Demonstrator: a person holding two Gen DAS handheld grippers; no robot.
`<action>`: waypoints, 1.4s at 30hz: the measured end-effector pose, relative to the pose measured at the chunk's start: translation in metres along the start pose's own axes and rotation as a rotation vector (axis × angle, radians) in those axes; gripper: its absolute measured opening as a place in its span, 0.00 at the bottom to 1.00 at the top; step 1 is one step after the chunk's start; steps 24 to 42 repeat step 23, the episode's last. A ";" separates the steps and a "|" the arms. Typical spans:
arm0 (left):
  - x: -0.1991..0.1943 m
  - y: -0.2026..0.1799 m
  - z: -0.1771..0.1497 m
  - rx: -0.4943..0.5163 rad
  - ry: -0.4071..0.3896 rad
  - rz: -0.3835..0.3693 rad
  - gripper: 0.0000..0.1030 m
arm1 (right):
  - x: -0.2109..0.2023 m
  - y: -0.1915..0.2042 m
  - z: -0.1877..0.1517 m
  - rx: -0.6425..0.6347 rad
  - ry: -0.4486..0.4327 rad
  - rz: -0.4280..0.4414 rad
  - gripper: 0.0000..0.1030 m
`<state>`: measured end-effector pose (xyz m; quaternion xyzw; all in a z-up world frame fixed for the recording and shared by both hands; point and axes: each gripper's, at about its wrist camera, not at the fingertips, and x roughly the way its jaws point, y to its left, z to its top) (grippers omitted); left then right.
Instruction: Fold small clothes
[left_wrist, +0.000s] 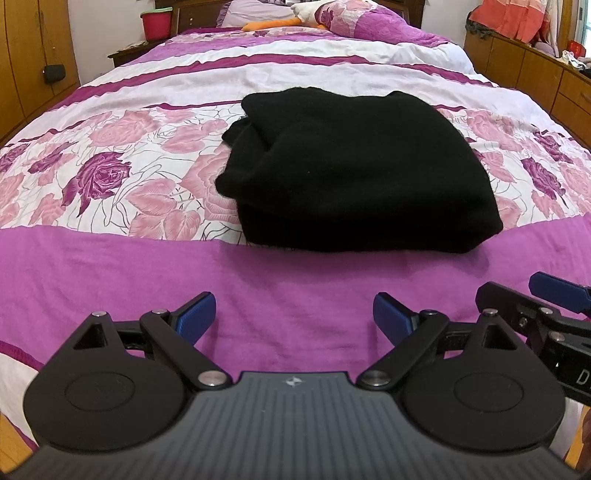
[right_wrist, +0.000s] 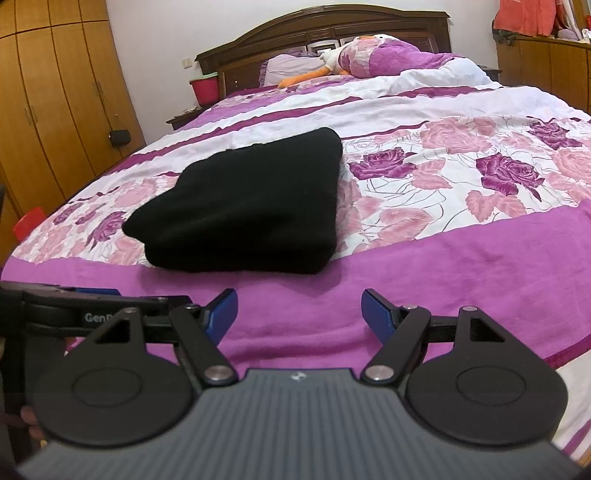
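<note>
Both claws, left (left_wrist: 294, 314) and right (right_wrist: 299, 308), hang spread and empty short of the sweater (left_wrist: 354, 173). Sweater sits folded mid-bed (left_wrist: 110, 266). Folding looks finished; next, probably withdraw.

The right tool (left_wrist: 561, 295) is cut by the left wrist view's right edge — only 1 blue finger shows; its lettering is clipped.
</note>
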<state>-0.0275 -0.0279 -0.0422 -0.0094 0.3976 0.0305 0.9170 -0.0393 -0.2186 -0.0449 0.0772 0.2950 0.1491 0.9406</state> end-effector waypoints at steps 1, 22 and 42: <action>0.000 0.000 0.000 0.000 0.000 0.000 0.92 | 0.000 0.000 0.000 0.000 0.000 0.000 0.73; -0.011 0.002 -0.001 -0.029 0.005 -0.041 0.92 | -0.008 0.009 0.002 -0.023 -0.009 0.001 0.73; -0.012 0.003 -0.002 -0.029 0.006 -0.042 0.92 | -0.009 0.010 0.002 -0.025 -0.009 0.001 0.73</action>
